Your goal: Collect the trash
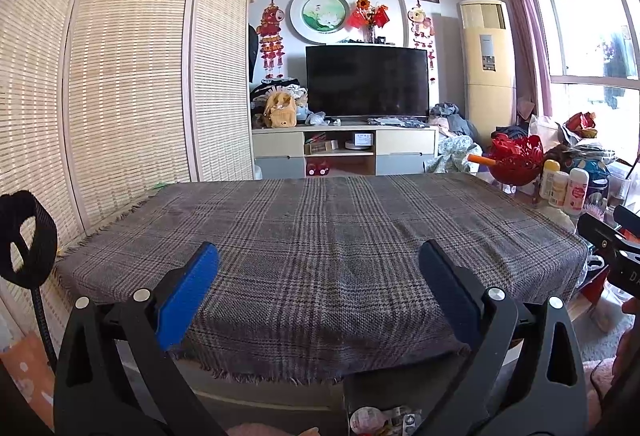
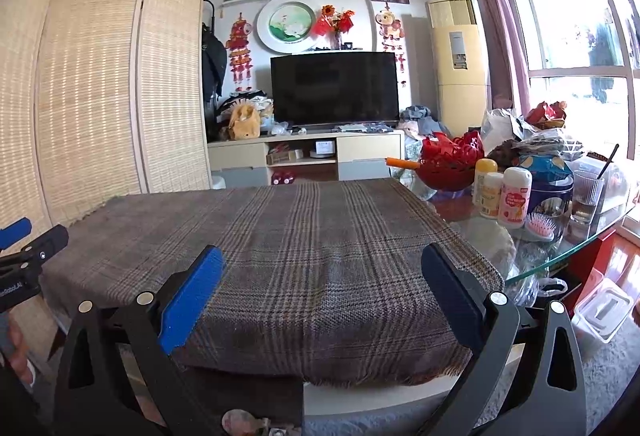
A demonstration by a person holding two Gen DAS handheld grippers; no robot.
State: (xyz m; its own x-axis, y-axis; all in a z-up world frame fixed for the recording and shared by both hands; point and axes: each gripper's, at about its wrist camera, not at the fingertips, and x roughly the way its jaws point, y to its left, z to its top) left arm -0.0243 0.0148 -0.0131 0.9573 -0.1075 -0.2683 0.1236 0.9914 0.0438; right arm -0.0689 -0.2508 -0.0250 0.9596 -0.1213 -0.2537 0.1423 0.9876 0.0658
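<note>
My left gripper (image 1: 320,276) is open and empty, held over the near edge of a table covered by a grey plaid cloth (image 1: 320,236). My right gripper (image 2: 322,280) is open and empty too, over the same cloth (image 2: 304,256). Below the table's front edge, crumpled wrappers and a white lid (image 1: 380,421) lie in a dark bin; they also show in the right wrist view (image 2: 248,424). No trash shows on the cloth. The right gripper's body shows at the right edge of the left wrist view (image 1: 612,256). The left one shows at the left edge of the right wrist view (image 2: 28,260).
To the right, a glass table (image 2: 560,256) carries a red basket (image 2: 448,160), white bottles (image 2: 516,202), a blue tin, a glass and a pink hairbrush. A clear plastic box (image 2: 600,310) sits on the floor. A TV (image 2: 335,88) and bamboo screens (image 1: 120,76) stand behind.
</note>
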